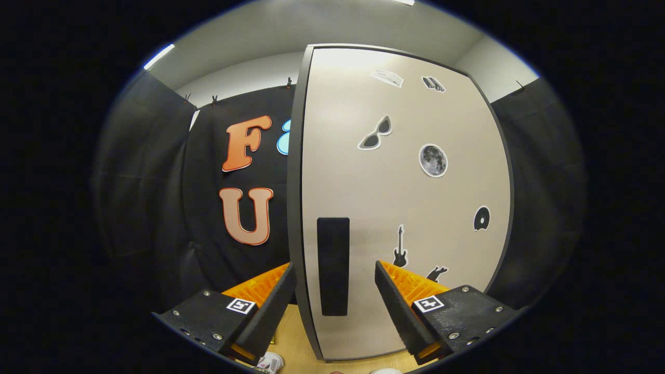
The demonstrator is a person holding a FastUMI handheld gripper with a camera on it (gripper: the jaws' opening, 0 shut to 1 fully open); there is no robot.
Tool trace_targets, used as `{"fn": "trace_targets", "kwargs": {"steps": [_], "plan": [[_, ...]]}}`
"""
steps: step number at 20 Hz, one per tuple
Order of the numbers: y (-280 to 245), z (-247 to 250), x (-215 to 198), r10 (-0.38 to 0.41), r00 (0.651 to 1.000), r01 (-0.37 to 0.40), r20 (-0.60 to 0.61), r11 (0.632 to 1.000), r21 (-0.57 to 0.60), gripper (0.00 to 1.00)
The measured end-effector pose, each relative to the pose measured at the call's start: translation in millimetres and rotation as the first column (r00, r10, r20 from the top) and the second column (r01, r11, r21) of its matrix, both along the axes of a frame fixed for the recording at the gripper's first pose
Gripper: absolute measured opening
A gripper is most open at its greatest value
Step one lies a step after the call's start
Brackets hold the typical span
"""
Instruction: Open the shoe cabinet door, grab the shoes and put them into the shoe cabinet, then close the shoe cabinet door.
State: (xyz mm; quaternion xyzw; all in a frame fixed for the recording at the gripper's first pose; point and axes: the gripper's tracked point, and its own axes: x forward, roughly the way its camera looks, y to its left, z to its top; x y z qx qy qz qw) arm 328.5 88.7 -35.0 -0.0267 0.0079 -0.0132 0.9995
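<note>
While the hand-held gripper [335,278] gapes empty, the door handle [333,266] seemingly lies just beyond.

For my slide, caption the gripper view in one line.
Open gripper straddles the dark handle of the shut, sticker-dotted shoe cabinet door.

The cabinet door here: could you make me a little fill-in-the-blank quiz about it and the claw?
1. The claw is ____, its fingers apart.
2. The dark vertical handle on the cabinet door lies ____ the two fingers.
3. The round sticker on the door pictures a ____.

Missing words: open; between; moon
</note>
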Motion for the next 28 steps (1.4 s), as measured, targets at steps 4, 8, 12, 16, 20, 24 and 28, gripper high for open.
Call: {"fn": "trace_targets", "kwargs": {"steps": [4,8,12,16,20,24,28], "plan": [[-1.8,-7.0,10.7,-0.016,1.0,0.016,-0.014,1.0,-0.02,0.95],[-1.7,-8.2,16.2,-0.022,1.0,0.022,-0.016,1.0,-0.023,0.95],[-2.2,-12.1,19.7,-0.022,0.999,0.021,-0.025,1.0,-0.018,0.93],[-1.9,-16.6,22.1,-0.015,0.999,0.014,-0.033,1.0,-0.027,0.74],[-0.9,-18.5,25.3,-0.01,0.999,0.008,-0.038,1.0,-0.03,0.59],[2.0,-18.1,25.9,0.003,0.999,-0.004,-0.038,0.999,-0.036,0.4],[2.2,-19.8,24.6,0.007,0.998,-0.009,-0.055,0.999,-0.035,0.36]]}}
